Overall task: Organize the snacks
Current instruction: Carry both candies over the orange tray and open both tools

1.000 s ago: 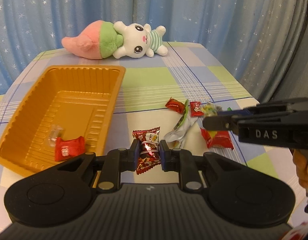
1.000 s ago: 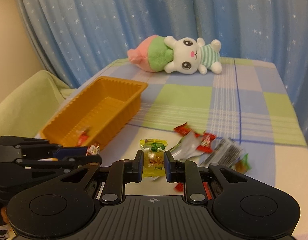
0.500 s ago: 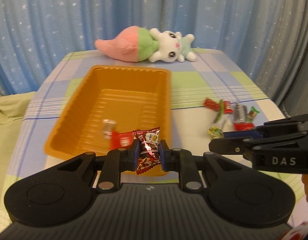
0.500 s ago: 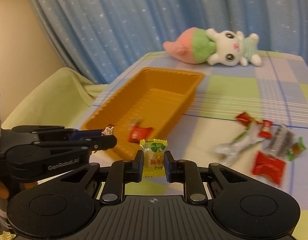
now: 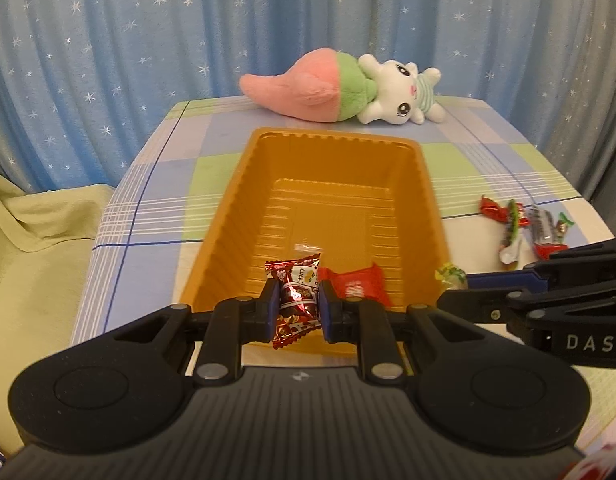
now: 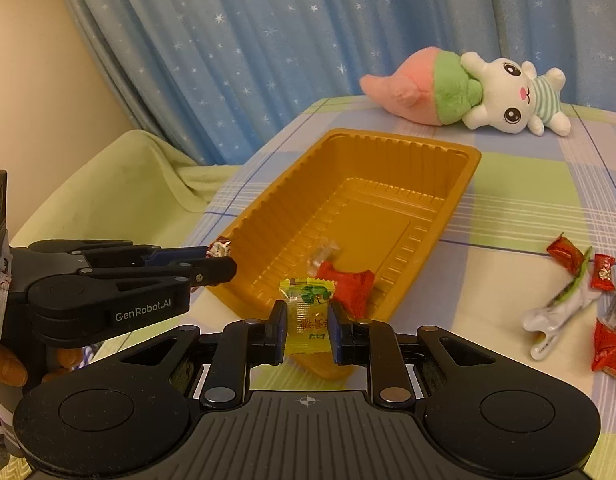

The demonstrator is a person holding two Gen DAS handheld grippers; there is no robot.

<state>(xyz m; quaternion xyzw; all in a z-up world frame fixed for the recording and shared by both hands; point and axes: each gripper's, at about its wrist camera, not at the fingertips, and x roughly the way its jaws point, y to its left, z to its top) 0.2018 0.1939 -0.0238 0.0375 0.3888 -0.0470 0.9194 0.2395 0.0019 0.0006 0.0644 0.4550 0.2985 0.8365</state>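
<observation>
My left gripper (image 5: 295, 309) is shut on a dark red wrapped candy (image 5: 293, 294) and hangs over the near end of the orange tray (image 5: 332, 142). My right gripper (image 6: 306, 325) is shut on a yellow wrapped candy (image 6: 306, 312) just above the tray's near corner (image 6: 336, 372). Each gripper shows in the other's view: the right gripper (image 5: 454, 284) at the right edge, the left gripper (image 6: 221, 256) at the left. A red packet (image 5: 358, 286) (image 6: 348, 286) and a clear wrapped candy (image 5: 306, 247) (image 6: 324, 252) lie inside the tray.
A pile of loose snacks (image 5: 524, 228) (image 6: 576, 292) lies on the checked tablecloth right of the tray. A plush rabbit (image 5: 348, 88) (image 6: 468, 88) lies at the table's far edge before a blue starred curtain. A green-covered seat (image 6: 107, 196) stands left of the table.
Both grippers have carried their candies leftward from the snack pile to the near end of the tray, which now fills the middle of both views.
</observation>
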